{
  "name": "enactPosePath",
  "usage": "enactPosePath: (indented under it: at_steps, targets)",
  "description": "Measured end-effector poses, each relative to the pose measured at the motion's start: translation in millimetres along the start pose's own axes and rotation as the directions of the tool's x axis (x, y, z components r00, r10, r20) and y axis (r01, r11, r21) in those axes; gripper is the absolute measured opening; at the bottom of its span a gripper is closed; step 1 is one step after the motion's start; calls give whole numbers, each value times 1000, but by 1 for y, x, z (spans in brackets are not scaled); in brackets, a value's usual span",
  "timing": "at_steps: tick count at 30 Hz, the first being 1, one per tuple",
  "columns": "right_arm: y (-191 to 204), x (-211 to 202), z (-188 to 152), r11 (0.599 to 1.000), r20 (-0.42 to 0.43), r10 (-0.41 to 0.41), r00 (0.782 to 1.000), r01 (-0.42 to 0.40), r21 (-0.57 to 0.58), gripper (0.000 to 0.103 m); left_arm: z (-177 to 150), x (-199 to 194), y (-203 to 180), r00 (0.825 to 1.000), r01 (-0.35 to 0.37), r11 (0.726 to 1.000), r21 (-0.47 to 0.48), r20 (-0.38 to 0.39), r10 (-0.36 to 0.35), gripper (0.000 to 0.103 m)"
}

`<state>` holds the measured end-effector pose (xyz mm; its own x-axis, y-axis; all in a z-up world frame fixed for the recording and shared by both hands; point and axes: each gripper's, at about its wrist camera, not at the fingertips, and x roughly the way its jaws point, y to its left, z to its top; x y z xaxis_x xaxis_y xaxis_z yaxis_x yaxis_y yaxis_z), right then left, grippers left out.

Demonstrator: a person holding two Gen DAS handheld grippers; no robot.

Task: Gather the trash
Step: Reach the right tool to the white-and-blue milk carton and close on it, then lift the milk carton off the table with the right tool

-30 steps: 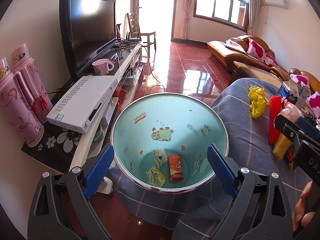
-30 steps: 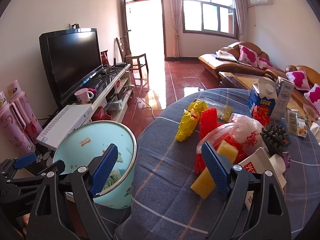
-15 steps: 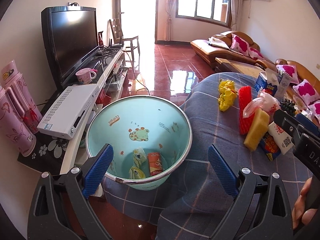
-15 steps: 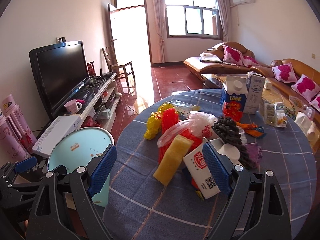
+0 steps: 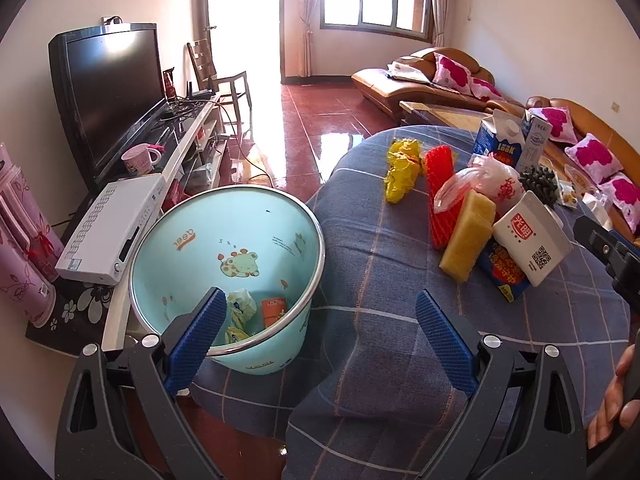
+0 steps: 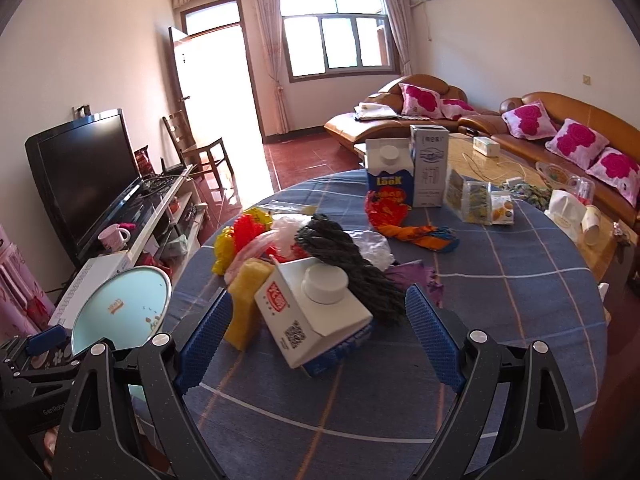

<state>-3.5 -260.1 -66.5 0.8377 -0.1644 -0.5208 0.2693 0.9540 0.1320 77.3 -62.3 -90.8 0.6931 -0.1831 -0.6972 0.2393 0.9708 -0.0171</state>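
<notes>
Bin (image 5: 224,248), lower left of the left view, has approx 3 scraps in it; most trash, e.g. white carton (image 6: 316,312), is on the tabletop (image 6: 500,320). Left tongs (image 5: 320,324) and right tongs (image 6: 318,332) both wide, empty.

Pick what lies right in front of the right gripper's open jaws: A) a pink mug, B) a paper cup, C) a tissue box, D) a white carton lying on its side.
D: the white carton, cap up, lies between the right gripper's fingers, untouched.
</notes>
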Motion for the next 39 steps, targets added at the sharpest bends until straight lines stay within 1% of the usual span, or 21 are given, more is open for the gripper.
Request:
enactPosePath:
  at_steps: [7,12,17,19,22,26,29,31,34,36,39]
  targets:
    - [-30,7,-16,999,-39,-29,999,30,22,88,-8,9,-19,999,31,999,36,-25,-30,94]
    - [-36,22,-22,999,-88,-8,996,11,37,90,-13,15,-32,998,47,997,64,-40,-44,94]
    - [-27,37,-26,999,-136,49,990,-47,17,92,-15,22,-32,998,44,997,58,-58,-41,94]
    - [-18,44,-26,998,-154,65,986,-68,-13,93,-15,24,-31,997,42,997,58,-61,-38,94]
    - [-6,56,-25,996,-173,48,984,-60,-62,94,-15,25,-29,997,39,998,55,-64,-35,94]
    - [3,71,-25,994,-194,29,980,-50,-100,94,-14,28,-27,997,37,998,49,-68,-33,94]
    - [7,82,-24,992,-239,41,970,-67,-105,94,-14,29,-26,997,37,998,48,-71,-34,94]
    - [10,83,-24,992,-244,42,969,-70,-106,94,-15,30,-25,997,38,998,46,-72,-35,94]
    - [12,82,-23,991,-231,47,972,-74,-113,92,-15,30,-25,997,38,998,46,-71,-35,94]
    - [14,80,-23,990,-223,40,974,-68,-122,86,-15,29,-25,997,39,998,44,-71,-36,94]
    - [14,81,-22,990,-223,46,974,-73,-118,85,-15,29,-25,997,38,998,47,-69,-35,94]
